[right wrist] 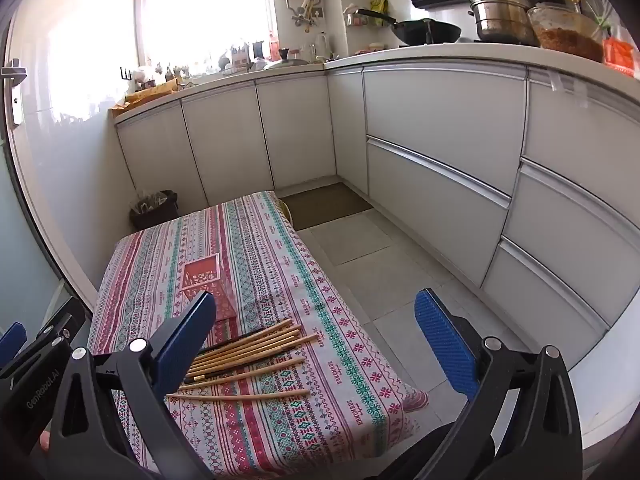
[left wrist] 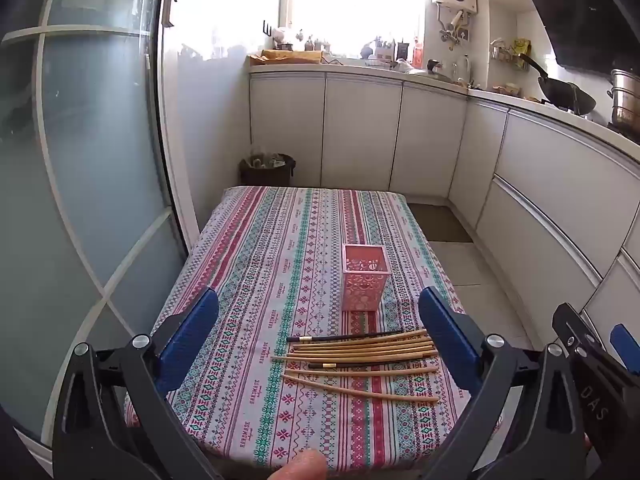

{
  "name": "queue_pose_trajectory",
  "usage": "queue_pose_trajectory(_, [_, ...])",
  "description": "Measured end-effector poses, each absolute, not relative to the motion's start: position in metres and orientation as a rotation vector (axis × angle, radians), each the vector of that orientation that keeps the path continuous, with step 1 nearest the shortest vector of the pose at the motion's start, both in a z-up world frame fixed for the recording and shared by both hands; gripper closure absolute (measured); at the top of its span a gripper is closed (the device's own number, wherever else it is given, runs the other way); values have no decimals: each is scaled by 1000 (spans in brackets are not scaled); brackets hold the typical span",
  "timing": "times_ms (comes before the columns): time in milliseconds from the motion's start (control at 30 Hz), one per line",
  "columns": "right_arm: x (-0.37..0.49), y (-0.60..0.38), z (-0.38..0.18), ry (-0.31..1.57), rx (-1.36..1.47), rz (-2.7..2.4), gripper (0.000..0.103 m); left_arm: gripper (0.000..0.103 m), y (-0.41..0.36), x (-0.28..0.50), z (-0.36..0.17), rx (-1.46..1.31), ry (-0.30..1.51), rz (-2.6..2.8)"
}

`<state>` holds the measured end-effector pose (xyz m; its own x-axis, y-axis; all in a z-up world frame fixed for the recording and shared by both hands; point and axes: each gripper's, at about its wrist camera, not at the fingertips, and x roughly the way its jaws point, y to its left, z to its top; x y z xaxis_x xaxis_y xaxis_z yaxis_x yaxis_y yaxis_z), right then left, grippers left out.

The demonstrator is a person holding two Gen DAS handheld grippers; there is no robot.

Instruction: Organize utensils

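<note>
left gripper [left wrist: 318, 324]: jaws spread wide, nothing between the blue pads, hovering above the near end of the table [left wrist: 240, 264] and tilted downward. right gripper [right wrist: 316, 330]: jaws likewise wide apart and empty, held off the table's right long edge, partly over the floor [right wrist: 360, 280].

table covered in a striped patterned cloth, long axis running away from the cameras toward the white cabinets [left wrist: 360, 128].

chopsticks [left wrist: 360, 354]: a loose row of wooden sticks lying flat on the cloth, near the near right corner of the table. in the left wrist view their long axes run crosswise to the table, roughly parallel to the near edge, thin tips toward the left long edge, thicker ends toward the right long edge. most are pale bamboo; two are dark with a metal band, mixed into the row. the sticks closest to the near edge lie a little apart from the rest and skewed slightly. in the right wrist view the same row fans out a bit at the right-hand ends.

pink holder [left wrist: 365, 278]: square, perforated walls, upright, mouth up, empty as far as can be seen. it stands just beyond the chopsticks toward the far end, not touching them.

dark bin [left wrist: 267, 170] on the floor past the far left corner of the table.
</note>
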<state>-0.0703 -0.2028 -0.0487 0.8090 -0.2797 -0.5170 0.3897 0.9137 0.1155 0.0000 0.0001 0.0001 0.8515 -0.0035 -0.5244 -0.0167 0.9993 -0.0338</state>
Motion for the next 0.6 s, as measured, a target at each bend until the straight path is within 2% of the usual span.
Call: queue_pose_trajectory(600, [-69,-202,-49,510,224,-363,6,7,-1,-1,1,-36,554,-37])
